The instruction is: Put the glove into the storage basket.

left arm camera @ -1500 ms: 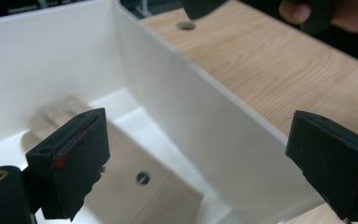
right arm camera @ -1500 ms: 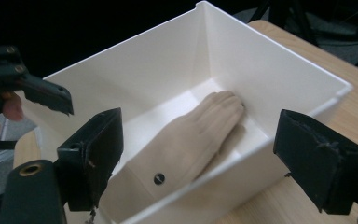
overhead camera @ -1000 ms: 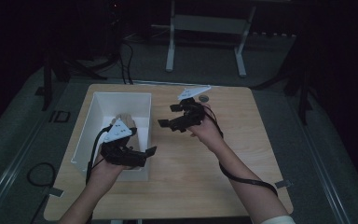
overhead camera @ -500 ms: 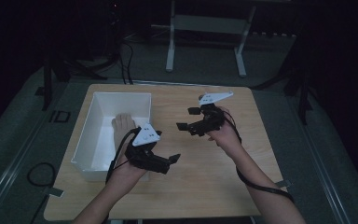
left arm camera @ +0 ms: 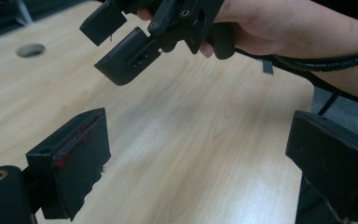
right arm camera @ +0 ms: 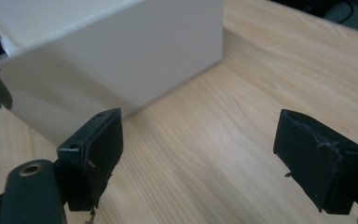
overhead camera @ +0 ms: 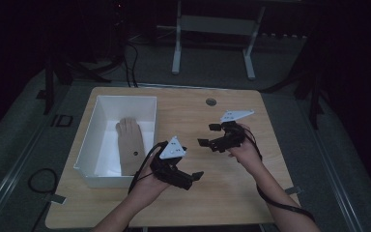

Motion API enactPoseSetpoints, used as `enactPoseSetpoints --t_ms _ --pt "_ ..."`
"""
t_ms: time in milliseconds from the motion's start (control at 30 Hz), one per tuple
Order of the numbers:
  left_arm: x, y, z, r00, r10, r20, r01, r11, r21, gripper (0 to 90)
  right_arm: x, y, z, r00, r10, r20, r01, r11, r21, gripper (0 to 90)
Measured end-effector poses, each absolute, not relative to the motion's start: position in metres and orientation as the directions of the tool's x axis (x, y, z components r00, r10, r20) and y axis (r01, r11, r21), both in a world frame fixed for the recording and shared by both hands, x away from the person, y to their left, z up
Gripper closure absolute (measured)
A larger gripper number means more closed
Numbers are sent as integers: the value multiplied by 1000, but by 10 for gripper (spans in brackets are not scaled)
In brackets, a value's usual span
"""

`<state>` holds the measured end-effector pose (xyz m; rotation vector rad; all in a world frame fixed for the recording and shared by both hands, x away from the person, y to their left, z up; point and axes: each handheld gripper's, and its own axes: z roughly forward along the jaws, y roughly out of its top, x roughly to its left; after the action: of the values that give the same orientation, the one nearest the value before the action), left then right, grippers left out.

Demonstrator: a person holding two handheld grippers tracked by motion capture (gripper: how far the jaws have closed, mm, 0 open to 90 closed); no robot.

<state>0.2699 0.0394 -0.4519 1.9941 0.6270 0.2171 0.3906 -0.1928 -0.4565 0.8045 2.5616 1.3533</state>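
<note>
**A:** Let's start with our left hand-held gripper [overhead camera: 193,178]. What do we see?

**B:** We hold it low over the bench [overhead camera: 222,203], close to our side. Its two black jaws stand far apart, with nothing between them. In the left gripper view we see bare wood in the gap. On top sits its grey three-cornered plate.

**A:** And our right hand-held gripper [overhead camera: 207,135]?

**B:** We hold it a bit farther out, over the middle of the bench. Its jaws are wide apart too, and they hold nothing. In the right gripper view we see only wood between them. The two tools are near each other but they do not touch. The left gripper view looks up at the right one, with our right hand [left arm camera: 261,28] wrapped round its handle.

**A:** What is near them?

**B:** The white box [overhead camera: 89,145] stands on the left part of the bench. Our left hand-held gripper is just beside its near right corner. In the right gripper view the box's white side wall [right arm camera: 121,60] rises straight ahead.

**A:** Is there something in the box?

**B:** Yes, a brown glove [overhead camera: 129,145]. It lies flat on the box floor, on the right side, with its fingers pointing away from us. It has a small dark dot on it. Neither tool touches it.

**A:** Anything else?

**B:** A small round hole [overhead camera: 211,102] sits in the bench near the far edge. Dark floor lies all around.
</note>
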Motion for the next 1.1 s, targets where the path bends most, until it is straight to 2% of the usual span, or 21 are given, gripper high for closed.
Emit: enactPoseSetpoints --t_ms 367,800,1100 --pt "278 13 -493 877 460 -140 353 -418 837 66 385 -226 -499 -812 564 147 450 446 774 158" --pt "281 0 -536 887 431 -162 362 -433 825 67 363 -238 -539 -831 554 47 397 533 747 144" --pt "277 -4 -554 893 411 -185 362 -410 837 67 353 -248 -558 -826 563 40 406 543 734 140"
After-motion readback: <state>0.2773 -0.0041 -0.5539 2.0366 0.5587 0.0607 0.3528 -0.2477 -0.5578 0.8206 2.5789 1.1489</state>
